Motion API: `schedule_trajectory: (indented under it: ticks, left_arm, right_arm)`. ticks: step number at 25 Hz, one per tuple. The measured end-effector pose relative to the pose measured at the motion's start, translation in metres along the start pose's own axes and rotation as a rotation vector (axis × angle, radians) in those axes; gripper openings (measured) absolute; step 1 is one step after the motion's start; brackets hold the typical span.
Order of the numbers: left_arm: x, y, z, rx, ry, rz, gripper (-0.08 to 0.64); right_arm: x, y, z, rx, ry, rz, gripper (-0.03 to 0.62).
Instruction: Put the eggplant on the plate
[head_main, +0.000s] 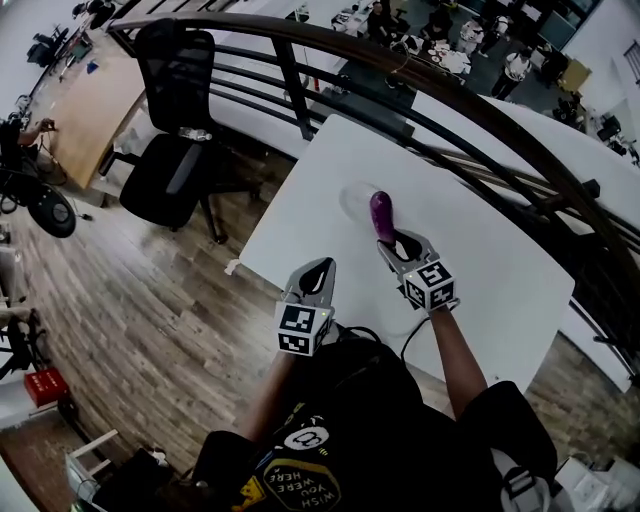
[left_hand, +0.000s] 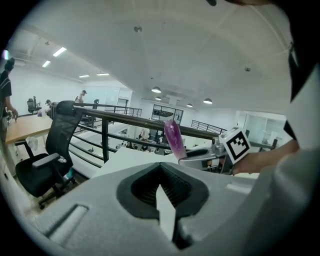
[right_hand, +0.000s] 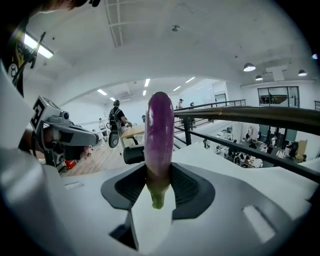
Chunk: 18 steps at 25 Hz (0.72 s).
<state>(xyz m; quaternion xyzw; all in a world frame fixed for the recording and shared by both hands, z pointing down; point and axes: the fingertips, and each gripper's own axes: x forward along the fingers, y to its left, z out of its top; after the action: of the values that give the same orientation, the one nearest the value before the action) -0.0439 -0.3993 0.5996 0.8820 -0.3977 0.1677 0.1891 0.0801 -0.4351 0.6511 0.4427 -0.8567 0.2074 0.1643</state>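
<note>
A purple eggplant with a green stem end stands upright in my right gripper, which is shut on its lower part. In the right gripper view the eggplant rises between the black pads. It hangs over the white table, at the near right edge of a faint pale plate. My left gripper is shut and holds nothing, at the table's near edge, to the left of the right one. From the left gripper view, the eggplant shows ahead to the right.
A black office chair stands on the wood floor to the table's left. A dark curved railing runs behind the table's far side. A wooden desk lies at far left. People sit on a lower level beyond the railing.
</note>
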Motion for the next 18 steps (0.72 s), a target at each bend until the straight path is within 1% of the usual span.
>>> schedule_trajectory:
  ticks: [3,6,10,16,18]
  left_arm:
    - [0.010,0.016,0.003,0.033,0.023,0.001,0.005]
    - [0.019,0.034,0.004,0.024,0.036,0.011,0.005]
    - [0.028,0.053,-0.001,0.010,0.054,0.018,0.005]
    - [0.030,0.066,-0.010,-0.005,0.092,0.018,0.005]
    - [0.028,0.072,-0.014,-0.018,0.101,0.028,0.005]
  right_arm:
    - [0.020,-0.015,-0.002,-0.032,0.052,-0.019,0.156]
    - [0.040,-0.027,-0.009,-0.066,0.105,-0.030,0.156]
    - [0.070,-0.045,-0.028,-0.100,0.188,-0.037,0.156]
    - [0.108,-0.081,-0.056,-0.180,0.332,-0.062,0.156]
    - [0.119,-0.092,-0.069,-0.223,0.389,-0.068,0.156]
